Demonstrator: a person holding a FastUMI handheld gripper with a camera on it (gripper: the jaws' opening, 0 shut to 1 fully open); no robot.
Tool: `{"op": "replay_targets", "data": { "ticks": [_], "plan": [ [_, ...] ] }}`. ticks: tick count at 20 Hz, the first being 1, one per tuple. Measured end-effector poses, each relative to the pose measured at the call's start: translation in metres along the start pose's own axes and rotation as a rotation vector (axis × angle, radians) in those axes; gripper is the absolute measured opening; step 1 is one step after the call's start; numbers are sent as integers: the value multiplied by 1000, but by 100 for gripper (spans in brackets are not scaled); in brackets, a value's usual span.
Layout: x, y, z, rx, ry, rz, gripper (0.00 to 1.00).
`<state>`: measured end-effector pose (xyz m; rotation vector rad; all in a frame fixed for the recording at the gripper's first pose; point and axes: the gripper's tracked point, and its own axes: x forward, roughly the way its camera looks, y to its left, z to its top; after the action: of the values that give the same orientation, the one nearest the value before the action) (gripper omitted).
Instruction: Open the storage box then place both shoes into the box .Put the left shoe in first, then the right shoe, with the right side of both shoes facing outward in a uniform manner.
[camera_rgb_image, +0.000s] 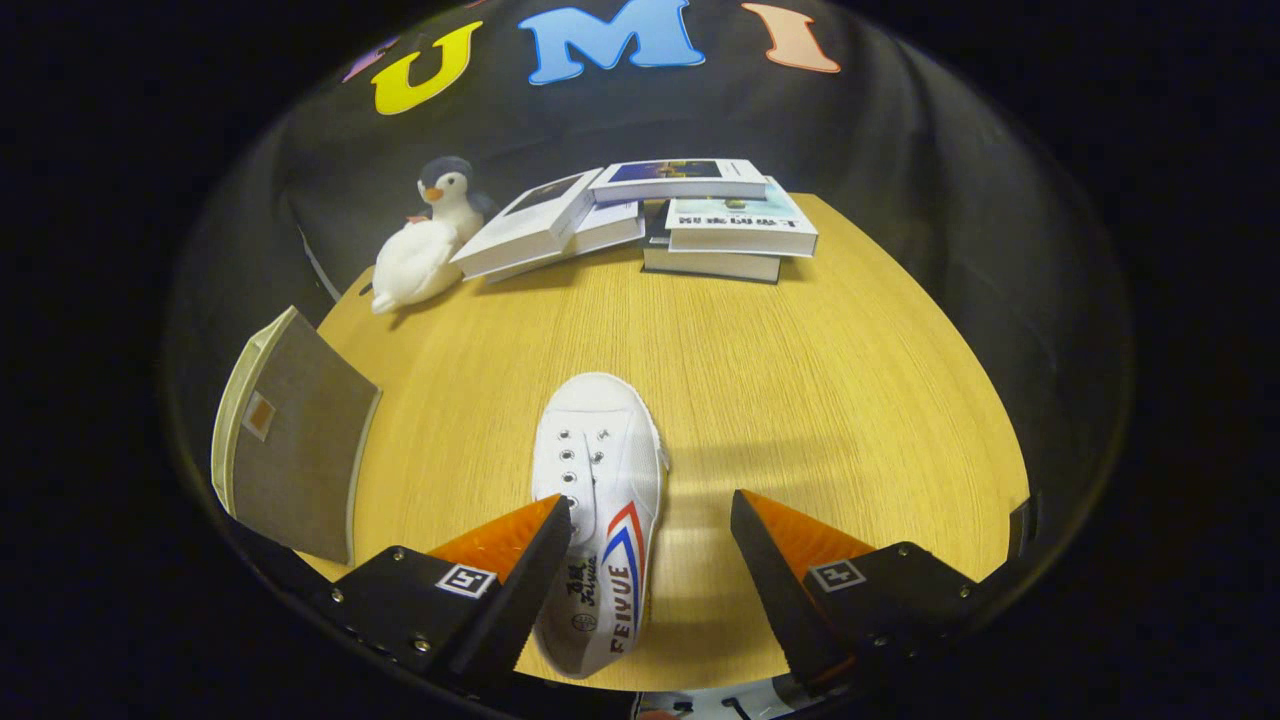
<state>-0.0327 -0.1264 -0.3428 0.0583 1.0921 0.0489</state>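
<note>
One white shoe (600, 500) lies between the spread, empty tongs (650, 525), against their left finger, with bare tabletop (830, 400) stretching to the books (690, 215) along the far edge.

Light wooden table (820, 380) in a booth hung with black cloth (930, 150).

The table's pale grain runs across its top, with soft shadows on it. At the far edge lie a loose pile of books (640, 215) and a plush penguin (430, 240), the draped cloth behind them.
</note>
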Motion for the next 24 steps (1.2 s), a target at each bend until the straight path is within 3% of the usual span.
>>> {"op": "replay_targets", "data": {
  "ticks": [6, 8, 11, 14, 15, 16, 17, 24],
  "plan": [
    [22, -2, -21, -42, 101, 1, 98],
    [25, 9, -21, -9, 106, 48, 97],
    [24, 20, -22, 36, 111, 88, 52],
    [29, 18, -20, 56, 112, 58, 48],
    [24, 19, -22, 62, 122, 56, 29],
    [19, 4, -10, 88, 80, -2, 29],
    [29, 4, -20, 122, 93, -3, 1],
    [-7, 32, -10, 334, 88, 103, 0]
  ]
}}
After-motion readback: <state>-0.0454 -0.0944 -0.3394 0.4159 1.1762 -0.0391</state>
